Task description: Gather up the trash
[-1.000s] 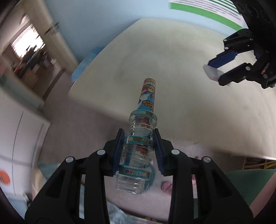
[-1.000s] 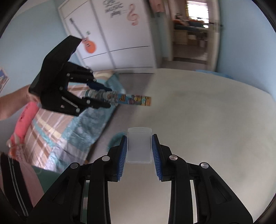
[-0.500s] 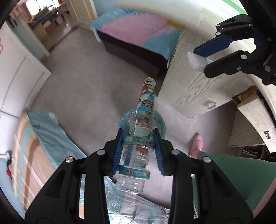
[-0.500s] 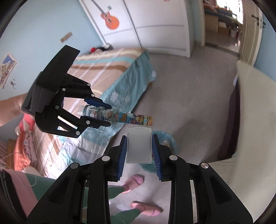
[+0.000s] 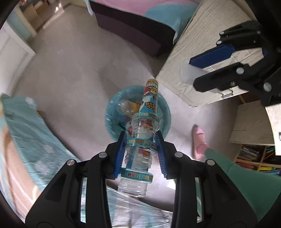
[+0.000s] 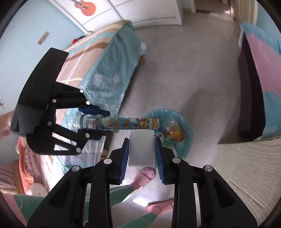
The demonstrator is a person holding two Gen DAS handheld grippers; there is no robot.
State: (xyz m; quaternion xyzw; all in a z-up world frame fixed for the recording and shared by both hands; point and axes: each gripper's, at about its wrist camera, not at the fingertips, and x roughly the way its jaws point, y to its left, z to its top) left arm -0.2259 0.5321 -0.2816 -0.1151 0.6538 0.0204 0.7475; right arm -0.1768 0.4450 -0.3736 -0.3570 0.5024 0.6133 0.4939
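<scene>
My left gripper [image 5: 141,138] is shut on a clear plastic bottle [image 5: 149,107] with a colourful cartoon label, held by its ribbed body and pointing down. The bottle's far end hangs over a round blue bin [image 5: 110,114] on the floor, which holds some trash. My right gripper [image 6: 141,138] is shut on a flat translucent white plastic piece [image 6: 141,149], just beside the bin [image 6: 188,129]. In the right wrist view the left gripper [image 6: 109,121] and bottle [image 6: 137,123] sit to the left. In the left wrist view the right gripper [image 5: 190,72] shows at the upper right.
A bed with a teal sheet [image 6: 105,70] lies left of the bin. A pink-and-blue bed [image 5: 140,10] and a pale wooden desk [image 5: 193,52] stand on the other side. A person's pink slippers [image 6: 145,175] and green trouser leg are close to the bin.
Both grippers have dropped and tipped down toward the floor. The blue bin has come into view and now lies under the bottle's end. Both grips are unchanged.
</scene>
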